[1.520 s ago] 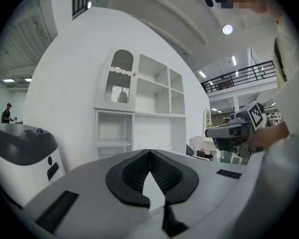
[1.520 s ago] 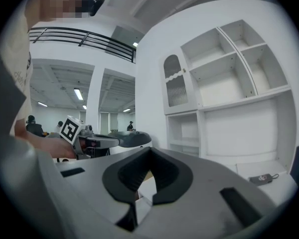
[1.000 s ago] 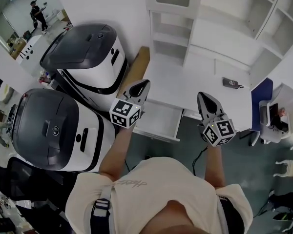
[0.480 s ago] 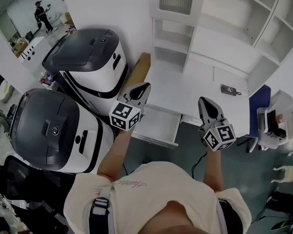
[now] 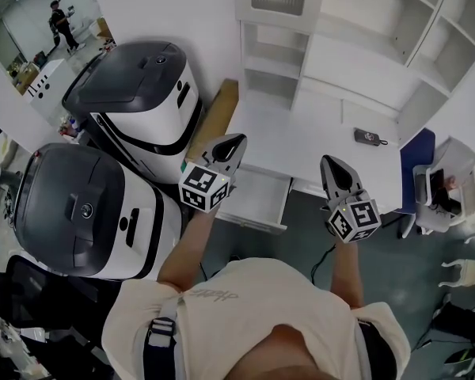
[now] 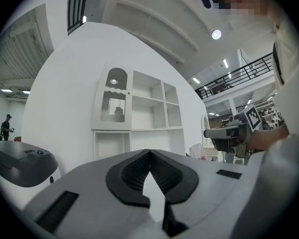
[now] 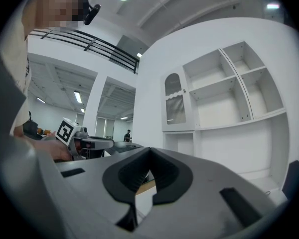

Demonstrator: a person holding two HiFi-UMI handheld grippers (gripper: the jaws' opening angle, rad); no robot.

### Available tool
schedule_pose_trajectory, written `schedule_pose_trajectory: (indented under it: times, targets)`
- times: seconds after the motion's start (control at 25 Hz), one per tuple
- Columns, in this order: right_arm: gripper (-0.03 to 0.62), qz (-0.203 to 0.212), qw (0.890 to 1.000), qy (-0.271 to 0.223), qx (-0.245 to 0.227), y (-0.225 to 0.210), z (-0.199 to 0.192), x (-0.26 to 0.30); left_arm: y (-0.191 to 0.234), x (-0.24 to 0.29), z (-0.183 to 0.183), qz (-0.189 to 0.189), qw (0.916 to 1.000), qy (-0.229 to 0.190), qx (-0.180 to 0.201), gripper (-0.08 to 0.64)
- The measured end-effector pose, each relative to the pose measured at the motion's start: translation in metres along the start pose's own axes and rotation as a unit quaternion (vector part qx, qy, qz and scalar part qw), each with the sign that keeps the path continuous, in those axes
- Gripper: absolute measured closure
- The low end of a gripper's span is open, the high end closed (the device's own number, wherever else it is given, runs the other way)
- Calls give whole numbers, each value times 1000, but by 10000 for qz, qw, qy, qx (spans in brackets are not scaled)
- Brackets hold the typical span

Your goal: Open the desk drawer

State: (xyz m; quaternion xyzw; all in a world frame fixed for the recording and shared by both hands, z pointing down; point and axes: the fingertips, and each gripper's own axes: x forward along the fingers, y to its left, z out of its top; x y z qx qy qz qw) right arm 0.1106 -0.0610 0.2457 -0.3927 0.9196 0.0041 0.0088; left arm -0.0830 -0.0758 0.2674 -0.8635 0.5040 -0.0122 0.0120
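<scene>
Drawer [image 5: 259, 200] is open, pulled out from the near edge of the white table [image 5: 313, 137] toward the person

Left gripper [image 5: 236, 139] is clenched, jaw tips meeting with nothing between them in the left gripper view [image 6: 149, 152]. It hangs over the drawer's left side, pointing far; can't tell if it touches the drawer

Right gripper [image 5: 326, 161] is also clenched and holds nothing, tips together in the right gripper view [image 7: 149, 149]. It sits at the table's near edge, right of the drawer and apart from it

Small dark gadget [image 5: 366, 136] lies on the table's far right part, well apart from both grippers

White shelf unit [image 5: 356, 46] stands on the far side of the table

Two big white machines with dark tops stand left of the table, one far [image 5: 138, 93] and one near [image 5: 75, 208]. A brown board [image 5: 215, 117] stands between the far machine and the table

Blue panel [image 5: 418, 165] at the table's right end. Another person [image 5: 61, 24] stands far left
</scene>
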Motion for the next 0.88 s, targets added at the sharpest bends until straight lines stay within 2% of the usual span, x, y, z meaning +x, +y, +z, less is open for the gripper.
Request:
schedule_pose_trajectory:
  times: [0.36, 0.52, 0.88]
  targets:
    - [595, 24, 9997, 148, -168, -1, -8, -4, -3, 6, -13, -158, 9997, 88, -165, 555]
    - [595, -18, 9999, 139, -39, -6, -12, -9, -3, 7, -28, -146, 9991, 166, -353, 555]
    - [595, 9, 10000, -2, -97, 3, -9, 5, 12, 3, -21, -51, 9995, 1, -316, 555]
